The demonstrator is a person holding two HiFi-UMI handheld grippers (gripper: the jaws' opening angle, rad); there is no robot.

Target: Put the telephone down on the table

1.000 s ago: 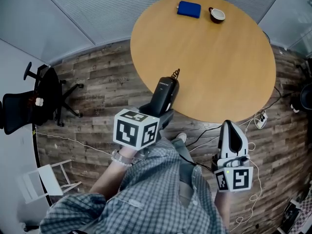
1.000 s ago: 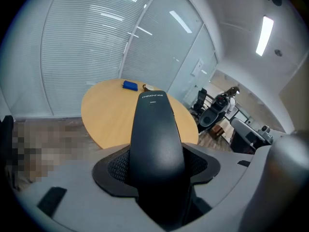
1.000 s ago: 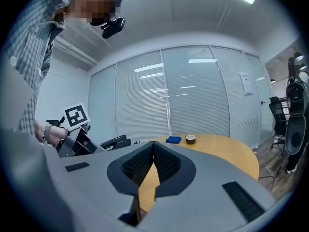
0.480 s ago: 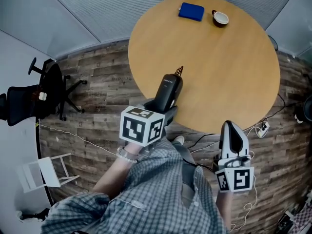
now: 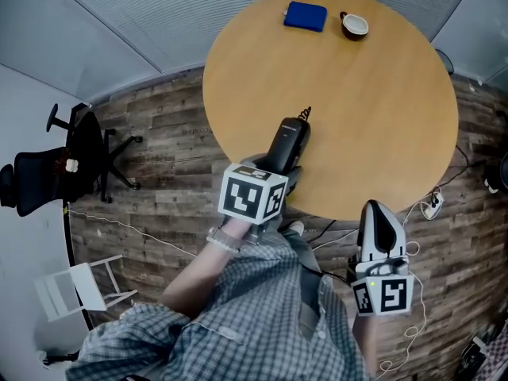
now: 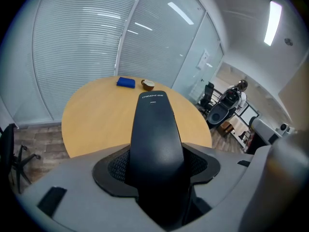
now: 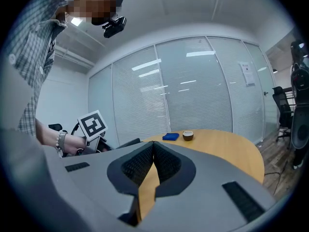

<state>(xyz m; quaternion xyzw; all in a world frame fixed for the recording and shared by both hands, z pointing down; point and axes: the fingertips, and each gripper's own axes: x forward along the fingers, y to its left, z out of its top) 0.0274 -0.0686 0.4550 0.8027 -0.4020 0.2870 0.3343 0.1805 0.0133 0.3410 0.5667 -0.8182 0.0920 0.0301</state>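
Compared with a second before, the left gripper had carried the telephone from the bench's near edge to a place over the bench itself, just inside that edge. The right gripper had kept its place off the bench, on the person's side of the near edge. Left jaws were pinching the black telephone by its near end, one on each flank, so that most of its length projected toward the bench's centre with its coiled cord stub leading. That hold at the tail probably served to let the free end meet the bench first while the jaws stayed clear of the wood. Whether the telephone already touched the bench could not be told from the head view. The left gripper view suggested it sloped above the surface, so the set-down was judged not yet done. Right jaws were pressed together on nothing and pointed toward the bench, evidently parked because one gripper sufficed for the job. A blue pad and a small cup lay side by side at the bench's far edge, well apart from the telephone, leaving the near half of the bench free as a landing place
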